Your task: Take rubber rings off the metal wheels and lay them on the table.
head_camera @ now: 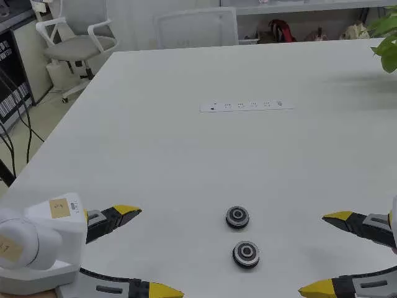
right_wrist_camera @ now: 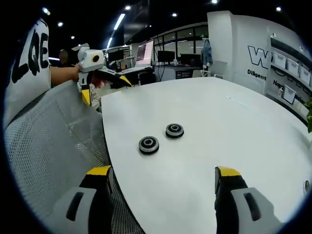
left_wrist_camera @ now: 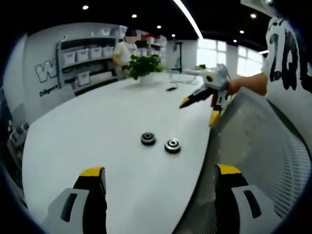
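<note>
Head view: the far wheel and near wheel lie flat on the table, well to your side of the power strip. The left gripper and right gripper stand wide open and empty.

Left gripper view: both wheels lie ahead of the spread jaws.

Right gripper view: likewise.

Expect rigid, weighty metal and soft, stretchy rubber rings. Pinch a ring at its outer rim.

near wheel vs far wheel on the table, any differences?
The near wheel lies closer to the table edge by the person; the far wheel lies further in. In the head view the near wheel sits slightly right of the far wheel. Shared: both lie flat, apart, with black rings on.
</note>
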### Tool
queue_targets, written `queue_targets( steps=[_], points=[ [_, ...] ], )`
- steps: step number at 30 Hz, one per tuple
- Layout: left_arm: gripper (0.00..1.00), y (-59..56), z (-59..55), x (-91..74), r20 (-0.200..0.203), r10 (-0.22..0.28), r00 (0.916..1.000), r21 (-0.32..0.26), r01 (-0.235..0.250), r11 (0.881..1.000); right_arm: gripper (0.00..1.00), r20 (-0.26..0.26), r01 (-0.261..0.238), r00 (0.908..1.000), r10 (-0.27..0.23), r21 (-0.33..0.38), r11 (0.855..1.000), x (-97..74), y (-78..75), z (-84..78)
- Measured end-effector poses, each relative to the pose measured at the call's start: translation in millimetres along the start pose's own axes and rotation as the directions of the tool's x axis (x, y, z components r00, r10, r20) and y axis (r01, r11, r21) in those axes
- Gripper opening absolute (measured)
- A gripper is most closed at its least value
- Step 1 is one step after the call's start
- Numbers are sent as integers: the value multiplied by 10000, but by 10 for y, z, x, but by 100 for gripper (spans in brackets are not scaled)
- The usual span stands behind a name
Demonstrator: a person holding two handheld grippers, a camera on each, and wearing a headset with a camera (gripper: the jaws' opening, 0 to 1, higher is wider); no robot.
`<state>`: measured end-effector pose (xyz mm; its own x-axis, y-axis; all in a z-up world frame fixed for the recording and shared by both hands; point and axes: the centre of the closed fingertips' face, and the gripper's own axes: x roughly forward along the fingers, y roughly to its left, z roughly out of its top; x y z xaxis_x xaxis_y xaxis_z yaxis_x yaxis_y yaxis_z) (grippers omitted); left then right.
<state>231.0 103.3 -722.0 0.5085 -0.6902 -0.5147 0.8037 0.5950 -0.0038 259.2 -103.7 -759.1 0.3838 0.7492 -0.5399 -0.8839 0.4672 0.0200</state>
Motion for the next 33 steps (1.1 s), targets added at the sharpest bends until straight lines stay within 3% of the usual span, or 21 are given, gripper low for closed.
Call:
queue_targets(
  steps=[33],
  points=[
    [93, 64, -47, -3, -57, 5, 10000, 17, -5, 10000, 84, -57, 29, 10000, -29, -9, 10000, -3, -10, -25]
  ],
)
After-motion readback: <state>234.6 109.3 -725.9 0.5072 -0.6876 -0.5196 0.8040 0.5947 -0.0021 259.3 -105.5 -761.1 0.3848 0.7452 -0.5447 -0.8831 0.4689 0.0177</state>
